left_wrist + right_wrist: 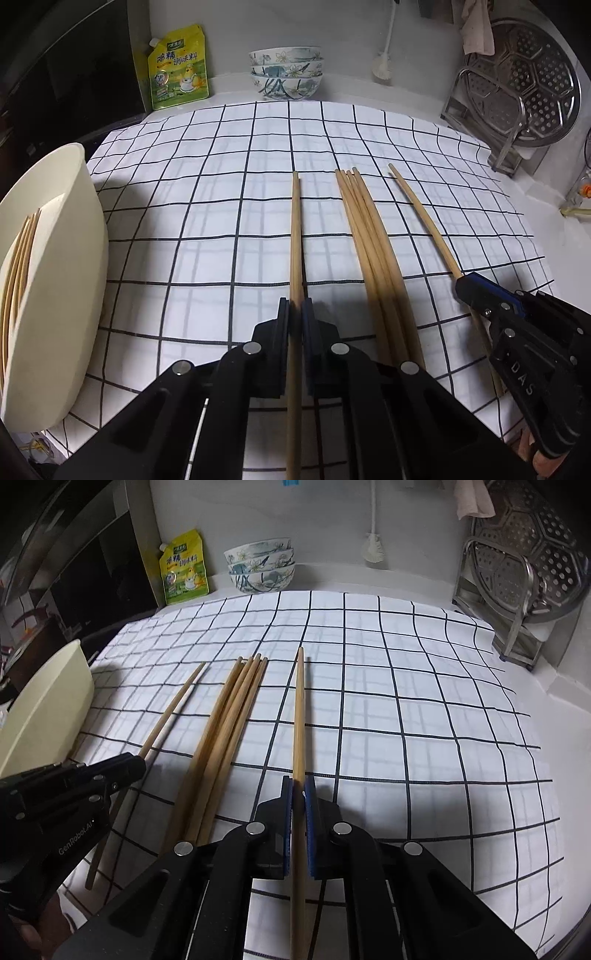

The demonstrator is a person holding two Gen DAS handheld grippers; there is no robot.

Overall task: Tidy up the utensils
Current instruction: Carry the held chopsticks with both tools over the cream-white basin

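Observation:
My left gripper (295, 314) is shut on a wooden chopstick (295, 236) that points away over the checked cloth (184, 221); it also shows in the right wrist view (136, 766). My right gripper (298, 794) is shut on another single chopstick (299, 716); it also shows in the left wrist view (461, 286). A bundle of several chopsticks (369, 243) lies on the cloth between the two grippers, also in the right wrist view (225, 731). A cream holder (51, 288) at the left holds several chopsticks (18, 258).
Stacked patterned bowls (286, 72) and a yellow seasoning pouch (177, 70) stand at the back wall. A metal rack with a perforated steamer plate (524, 88) stands at the back right. A dark appliance (66, 74) is at the far left.

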